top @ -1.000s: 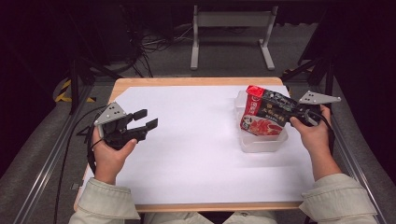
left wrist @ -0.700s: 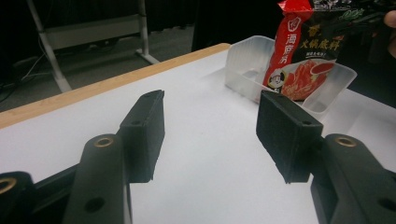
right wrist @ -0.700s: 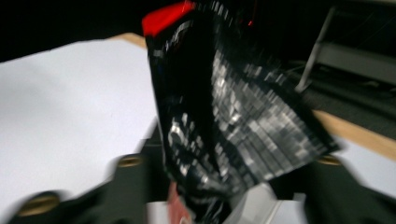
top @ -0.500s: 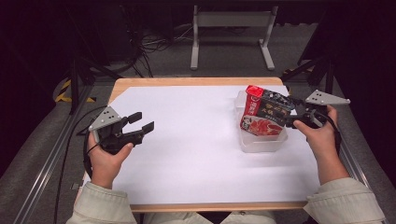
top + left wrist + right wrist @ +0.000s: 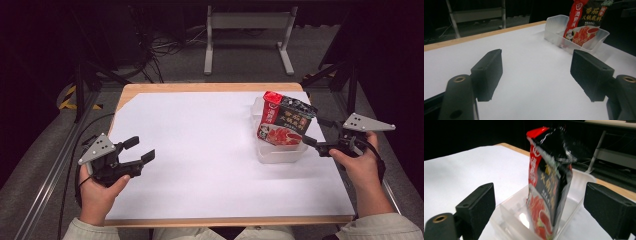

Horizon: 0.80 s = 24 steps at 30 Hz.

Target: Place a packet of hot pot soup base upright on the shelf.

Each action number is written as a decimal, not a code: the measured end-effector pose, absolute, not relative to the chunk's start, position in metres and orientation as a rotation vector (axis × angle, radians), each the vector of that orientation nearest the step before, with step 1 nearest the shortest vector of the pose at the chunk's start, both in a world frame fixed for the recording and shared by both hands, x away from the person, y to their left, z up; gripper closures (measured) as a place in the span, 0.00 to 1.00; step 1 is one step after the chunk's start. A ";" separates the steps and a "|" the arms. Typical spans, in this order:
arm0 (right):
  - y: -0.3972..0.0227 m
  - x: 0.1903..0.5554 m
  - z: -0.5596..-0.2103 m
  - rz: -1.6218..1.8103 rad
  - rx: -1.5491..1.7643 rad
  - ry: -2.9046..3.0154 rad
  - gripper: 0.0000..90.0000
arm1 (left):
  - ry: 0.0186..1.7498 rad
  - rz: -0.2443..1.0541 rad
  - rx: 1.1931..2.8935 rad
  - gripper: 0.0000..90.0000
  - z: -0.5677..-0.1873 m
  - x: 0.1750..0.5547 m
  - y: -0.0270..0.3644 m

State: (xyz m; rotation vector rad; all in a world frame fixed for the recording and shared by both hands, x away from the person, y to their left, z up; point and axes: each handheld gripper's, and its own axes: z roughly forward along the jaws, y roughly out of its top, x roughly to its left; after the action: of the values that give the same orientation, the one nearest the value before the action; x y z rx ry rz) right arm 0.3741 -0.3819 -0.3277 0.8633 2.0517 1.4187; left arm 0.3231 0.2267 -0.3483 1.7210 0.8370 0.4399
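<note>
A red and black sauce packet (image 5: 284, 120) stands upright in a clear plastic tray (image 5: 280, 154) at the right of the white table. My right gripper (image 5: 315, 131) hovers just right of the tray; its jaws have just been opening and stand apart, clear of the packet. The right gripper view looks past the open right gripper (image 5: 540, 195) at the packet (image 5: 547, 185) in the tray (image 5: 579, 185). My left gripper (image 5: 141, 149) is at the table's front left, its jaws also just opening, with nothing between them. The left gripper view has the left gripper (image 5: 536, 70) open over bare white table, the packet (image 5: 584, 22) far off.
The white sheet covers a wooden table (image 5: 200, 87) with its far edge showing. A metal stand (image 5: 247, 37) and cables lie on the floor beyond. Dark frame rails (image 5: 50, 170) run along both sides of the table.
The right gripper has let go of the packet and drawn back to the right; the packet stays upright in the tray. The left hand has slid toward the near edge with its jaws wider.
</note>
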 end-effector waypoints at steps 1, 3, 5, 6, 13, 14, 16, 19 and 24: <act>-0.383 0.372 -0.330 1.416 0.867 2.064 0.12 | 0.837 0.441 1.721 0.28 -0.350 0.322 0.227; -0.385 0.369 -0.334 1.405 0.875 2.073 0.11 | 0.840 0.433 1.714 0.26 -0.356 0.321 0.229; -0.387 0.363 -0.342 1.385 0.876 2.104 0.10 | 0.842 0.433 1.719 0.24 -0.365 0.319 0.232; -0.387 0.363 -0.342 1.385 0.876 2.104 0.10 | 0.842 0.433 1.719 0.23 -0.365 0.319 0.232; -0.391 0.355 -0.369 1.430 0.877 2.114 0.08 | 0.828 0.426 1.707 0.22 -0.381 0.320 0.238; -0.392 0.354 -0.372 1.432 0.881 2.113 0.08 | 0.826 0.427 1.704 0.22 -0.383 0.321 0.239; -0.393 0.353 -0.379 1.442 0.886 2.111 0.08 | 0.825 0.439 1.697 0.21 -0.386 0.321 0.241; -0.394 0.351 -0.389 1.435 0.892 2.121 0.07 | 0.823 0.427 1.689 0.20 -0.390 0.321 0.242; -0.395 0.350 -0.403 1.425 0.901 2.131 0.07 | 0.826 0.396 1.702 0.17 -0.400 0.323 0.242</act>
State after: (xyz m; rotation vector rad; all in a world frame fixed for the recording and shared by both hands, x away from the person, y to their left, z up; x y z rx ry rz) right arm 0.3497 -0.3950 -0.4029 0.9007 2.1314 1.4253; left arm 0.3225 0.2424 -0.4002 1.7017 0.8261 0.3957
